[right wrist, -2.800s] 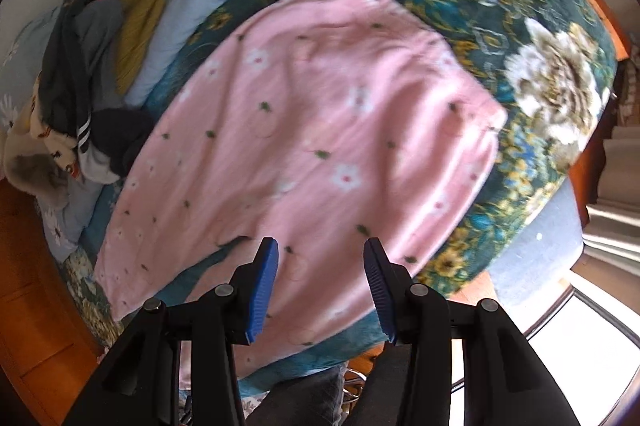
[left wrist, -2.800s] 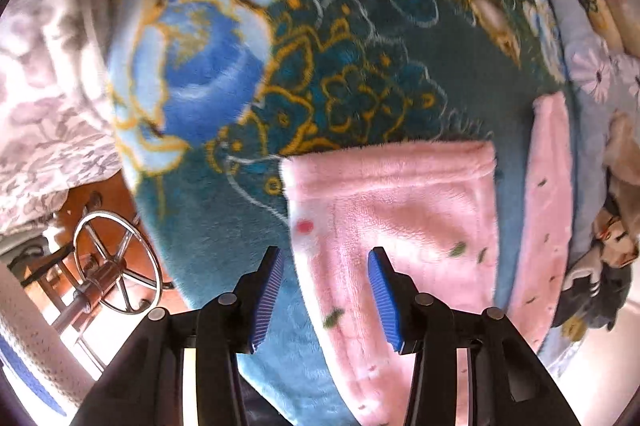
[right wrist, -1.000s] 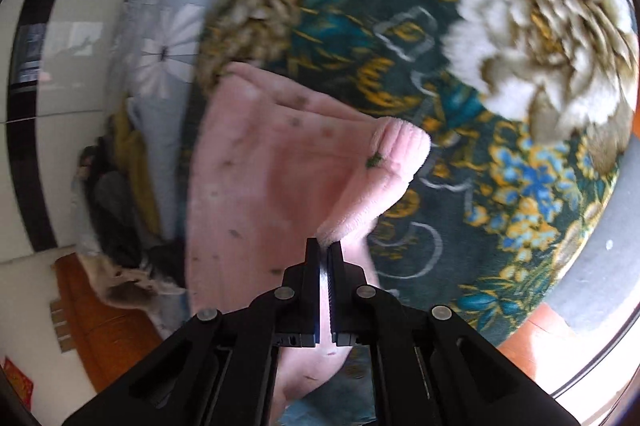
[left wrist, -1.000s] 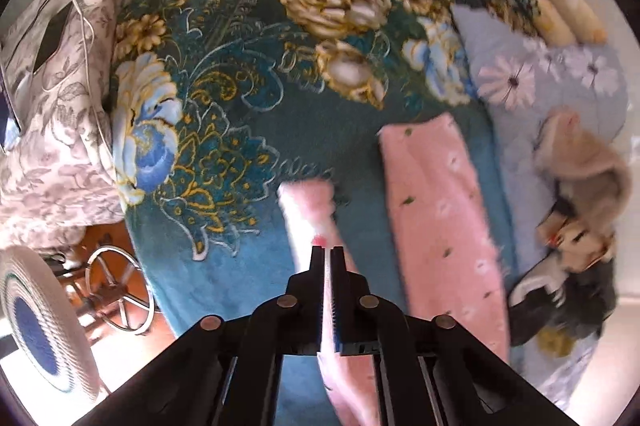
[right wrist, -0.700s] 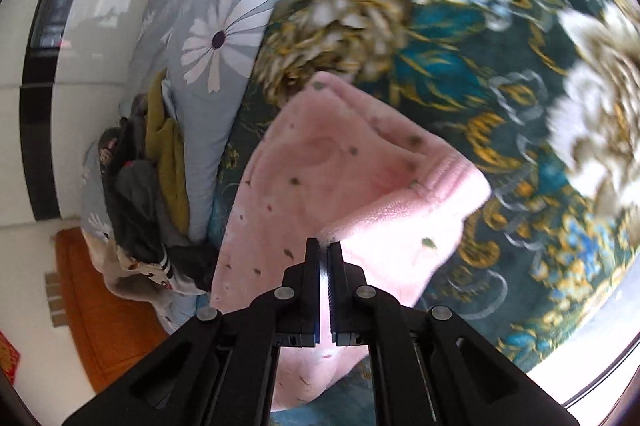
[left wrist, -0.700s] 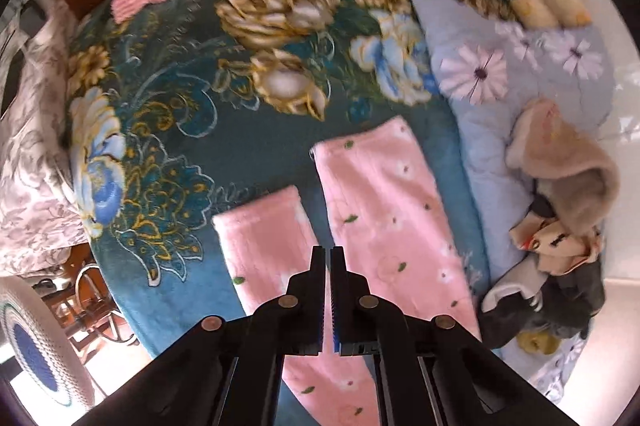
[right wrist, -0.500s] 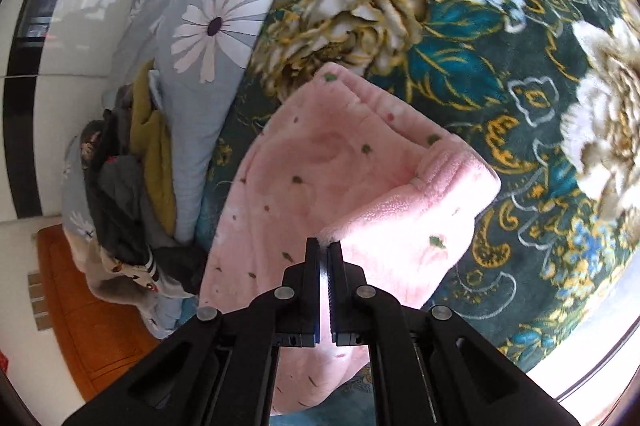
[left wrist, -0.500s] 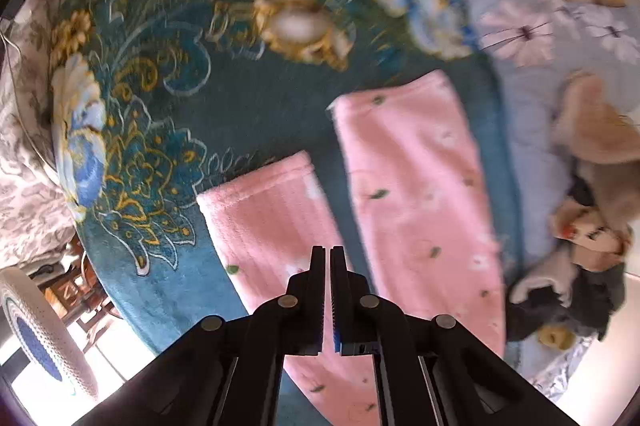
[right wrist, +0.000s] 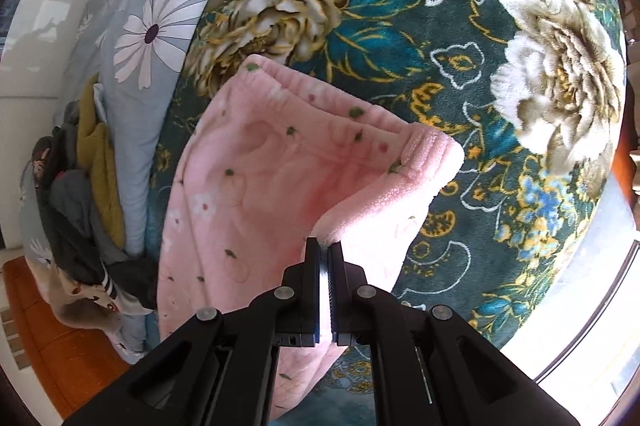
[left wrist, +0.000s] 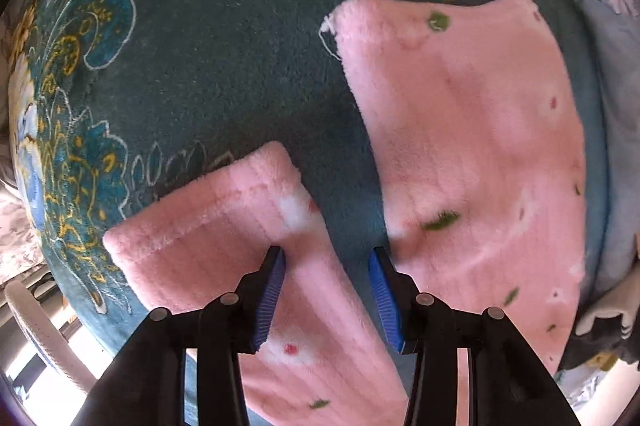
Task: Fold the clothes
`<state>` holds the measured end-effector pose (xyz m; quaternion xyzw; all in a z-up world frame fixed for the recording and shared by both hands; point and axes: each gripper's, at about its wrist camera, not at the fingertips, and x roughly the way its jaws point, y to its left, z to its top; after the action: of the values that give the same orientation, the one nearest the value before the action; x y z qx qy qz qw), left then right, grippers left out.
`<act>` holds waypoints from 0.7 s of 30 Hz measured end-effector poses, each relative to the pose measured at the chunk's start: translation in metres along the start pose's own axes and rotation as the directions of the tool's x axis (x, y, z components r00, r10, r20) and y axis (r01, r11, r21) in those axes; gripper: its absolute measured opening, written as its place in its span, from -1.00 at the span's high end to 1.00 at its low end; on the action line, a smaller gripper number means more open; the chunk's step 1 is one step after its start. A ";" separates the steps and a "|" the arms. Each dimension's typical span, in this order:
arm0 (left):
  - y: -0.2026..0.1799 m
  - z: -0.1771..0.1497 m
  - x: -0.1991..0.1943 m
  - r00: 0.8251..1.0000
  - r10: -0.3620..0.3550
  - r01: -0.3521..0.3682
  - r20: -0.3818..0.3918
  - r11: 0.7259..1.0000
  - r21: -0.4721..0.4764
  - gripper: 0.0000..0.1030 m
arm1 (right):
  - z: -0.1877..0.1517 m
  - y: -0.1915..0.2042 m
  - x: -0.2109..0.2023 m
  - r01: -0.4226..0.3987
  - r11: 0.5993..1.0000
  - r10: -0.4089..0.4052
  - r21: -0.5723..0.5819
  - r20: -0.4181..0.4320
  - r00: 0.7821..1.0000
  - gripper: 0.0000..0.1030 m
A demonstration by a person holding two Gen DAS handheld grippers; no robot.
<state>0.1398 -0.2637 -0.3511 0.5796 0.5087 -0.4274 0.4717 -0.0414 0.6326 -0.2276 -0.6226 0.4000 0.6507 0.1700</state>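
While the right gripper [right wrist: 327, 258] is clamped on a lifted edge of the pink trousers [right wrist: 256, 194] at lower centre, the left gripper [left wrist: 326, 278] is held wide over one trouser leg [left wrist: 224, 226]. The floral blanket [right wrist: 400, 38] is spread beneath; a clothes pile [right wrist: 76, 210] is seen far left.

no readable text, labels or numbers

teal floral blanket [right wrist: 400, 38] covering the bed; pale blue daisy-print quilt [right wrist: 152, 6] lying beside it; heap of dark and mustard clothing [right wrist: 84, 186] sitting beside the quilt.
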 end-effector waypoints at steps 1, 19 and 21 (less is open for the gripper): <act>0.000 0.000 0.001 1.000 0.005 -0.005 0.000 1.000 -0.007 0.09 | 0.000 0.000 0.001 0.007 1.000 -0.007 0.002 0.001 1.000 0.93; 0.028 -0.041 -0.096 0.986 -0.104 0.098 0.128 0.994 0.055 0.90 | 0.006 0.022 -0.002 0.082 0.996 -0.080 -0.027 0.059 0.995 0.94; 0.021 -0.036 -0.118 0.979 -0.133 0.126 0.152 0.991 0.055 0.90 | 0.008 0.026 -0.011 0.058 0.998 -0.056 -0.019 0.085 0.995 0.94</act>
<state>0.1477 -0.2513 -0.2266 0.5207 0.4971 -0.5124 0.4681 -0.0639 0.6252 -0.2094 -0.6075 0.3676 0.6755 0.1988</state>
